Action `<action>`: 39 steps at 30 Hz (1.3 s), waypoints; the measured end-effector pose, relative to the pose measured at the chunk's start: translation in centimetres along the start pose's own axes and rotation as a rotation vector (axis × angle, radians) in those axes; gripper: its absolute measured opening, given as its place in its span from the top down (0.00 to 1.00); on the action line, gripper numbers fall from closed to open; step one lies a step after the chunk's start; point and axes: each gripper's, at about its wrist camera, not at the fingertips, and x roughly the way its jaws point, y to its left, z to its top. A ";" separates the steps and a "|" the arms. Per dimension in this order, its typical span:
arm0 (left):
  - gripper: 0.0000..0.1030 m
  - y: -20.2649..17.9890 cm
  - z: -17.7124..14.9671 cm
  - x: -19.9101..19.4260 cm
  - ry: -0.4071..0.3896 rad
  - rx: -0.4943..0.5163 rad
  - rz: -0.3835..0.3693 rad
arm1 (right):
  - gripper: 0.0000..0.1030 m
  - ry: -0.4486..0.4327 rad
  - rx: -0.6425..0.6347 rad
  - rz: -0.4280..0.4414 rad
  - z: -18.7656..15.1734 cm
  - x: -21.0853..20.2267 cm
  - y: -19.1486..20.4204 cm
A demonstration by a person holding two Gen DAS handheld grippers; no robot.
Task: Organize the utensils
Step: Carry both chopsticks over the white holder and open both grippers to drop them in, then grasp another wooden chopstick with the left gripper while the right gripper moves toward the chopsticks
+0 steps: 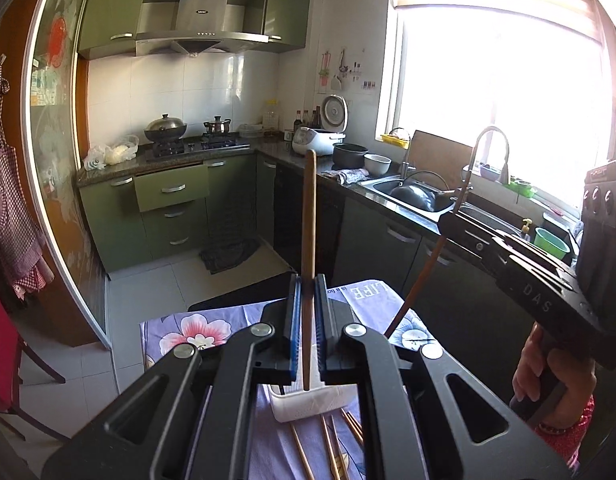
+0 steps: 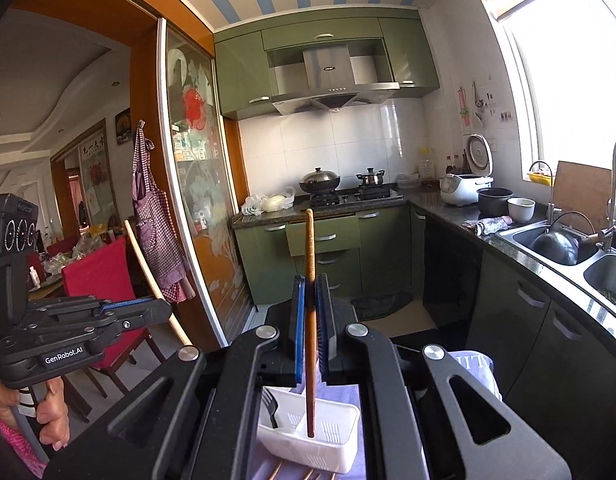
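Note:
My left gripper (image 1: 308, 284) is shut on a pale wooden chopstick (image 1: 309, 216) that stands upright between its blue pads. Its lower end hangs over a white slotted utensil holder (image 1: 308, 404) on the floral tablecloth (image 1: 180, 332). Several loose chopsticks (image 1: 328, 440) lie on the cloth in front of the holder. My right gripper (image 2: 311, 280) is shut on a darker brown chopstick (image 2: 309, 248), whose tip hangs over the holder (image 2: 328, 440). A black fork (image 2: 270, 404) stands in the holder's left compartment. Each gripper shows in the other's view: right gripper (image 1: 444, 218), left gripper (image 2: 164, 308).
Green cabinets with one drawer (image 1: 172, 190) pulled open run along the back under a stove (image 1: 188, 146). A counter with a sink (image 2: 564, 244) and tap runs along the right. A red chair (image 2: 100, 280) stands at the left. A hand (image 1: 556, 376) holds the right gripper's handle.

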 end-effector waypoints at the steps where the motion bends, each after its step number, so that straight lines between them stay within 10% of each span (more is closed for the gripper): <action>1: 0.94 0.1 0.0 1.1 0.014 -0.004 0.007 | 0.94 0.011 0.003 -0.010 -0.3 1.0 -0.2; 14: 0.93 1.1 -6.0 9.2 0.217 -0.017 0.051 | 0.93 0.219 0.032 -0.010 -8.8 8.9 -1.8; 28: 0.61 1.2 -8.5 4.2 0.179 -0.031 0.089 | 0.73 0.139 0.038 -0.039 -11.3 -0.4 -2.1; 39: 0.55 1.8 -21.8 13.6 0.650 -0.157 0.004 | 0.55 0.314 0.195 -0.131 -22.8 -5.0 -7.4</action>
